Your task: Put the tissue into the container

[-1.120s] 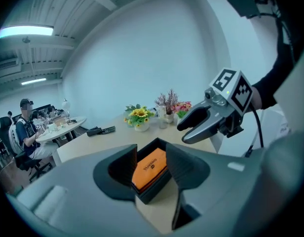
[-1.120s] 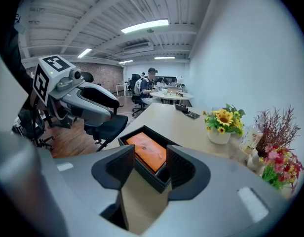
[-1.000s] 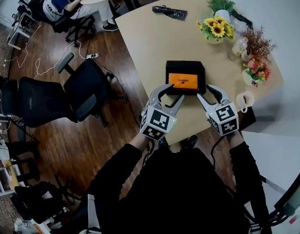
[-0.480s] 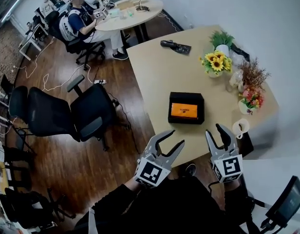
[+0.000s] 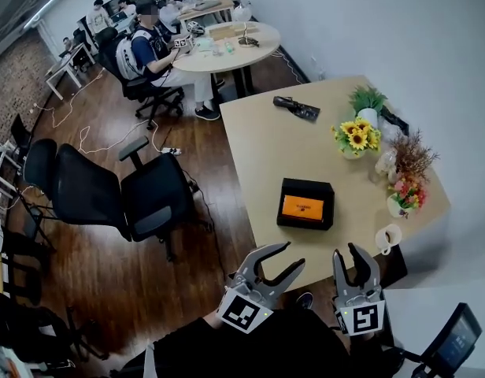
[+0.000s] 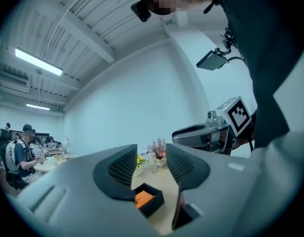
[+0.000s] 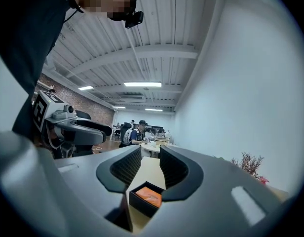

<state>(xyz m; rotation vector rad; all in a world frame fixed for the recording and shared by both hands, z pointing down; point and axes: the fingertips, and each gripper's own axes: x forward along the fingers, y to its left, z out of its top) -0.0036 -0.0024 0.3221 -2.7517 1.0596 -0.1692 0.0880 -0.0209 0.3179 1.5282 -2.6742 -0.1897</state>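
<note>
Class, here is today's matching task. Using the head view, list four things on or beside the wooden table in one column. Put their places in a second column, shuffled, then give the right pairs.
Things
1. black box
2. sunflowers
3. white mug
4. black office chair

Places
A. on the floor, left of the table
B. at the table's near right corner
C. mid-table, with an orange pack inside
D. beside the green plant, towards the table's far right

Pairs: 1-C, 2-D, 3-B, 4-A
</note>
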